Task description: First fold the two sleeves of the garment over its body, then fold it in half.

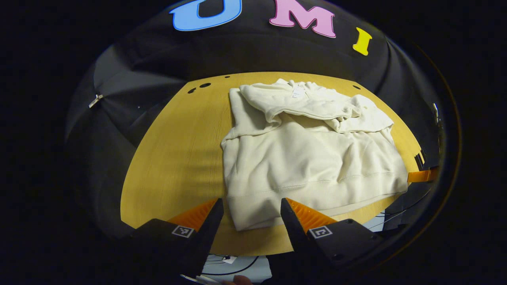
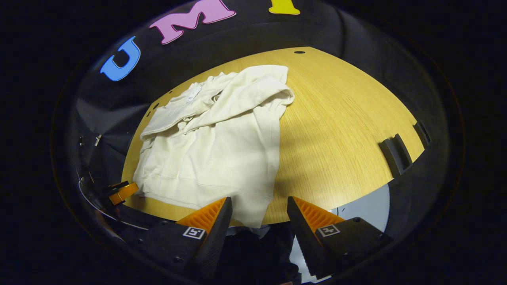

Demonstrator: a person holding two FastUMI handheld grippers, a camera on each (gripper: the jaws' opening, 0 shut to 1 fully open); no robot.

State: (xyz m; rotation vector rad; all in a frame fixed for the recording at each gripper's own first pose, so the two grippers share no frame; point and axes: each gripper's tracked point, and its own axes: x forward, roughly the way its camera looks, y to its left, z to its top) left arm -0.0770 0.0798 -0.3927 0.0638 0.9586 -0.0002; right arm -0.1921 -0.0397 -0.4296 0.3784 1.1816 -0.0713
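Nearest in the left gripper view, the left tool [image 1: 252,215] hangs with its fingers well apart and nothing between them, poised just over the near left corner of the garment's hem [image 1: 317,198]; the fingers do not appear to touch the cloth. Nearest in the right gripper view, the right tool [image 2: 259,215] is likewise spread wide and empty, above the near right corner of the hem, where the cloth reaches the near edge of the bench [image 2: 340,130]. Beyond the tools, the garment [image 1: 309,154], a cream sweatshirt, lies flat on the wooden bench with its hem near and its collar far. Farther still, both sleeves [image 1: 309,107] lie crossed over the upper body, just below the collar and its tag [image 1: 298,92], so the sleeve step looks done. By my reading the fold in half is now in hand: each tool would need to drop onto its own hem corner, close on the cloth, then lift and carry the hem away toward the collar, keeping both sides level so the sleeves stay tucked inside. A dark bracket [image 2: 396,154] sits at the bench's right edge, well apart from the garment.
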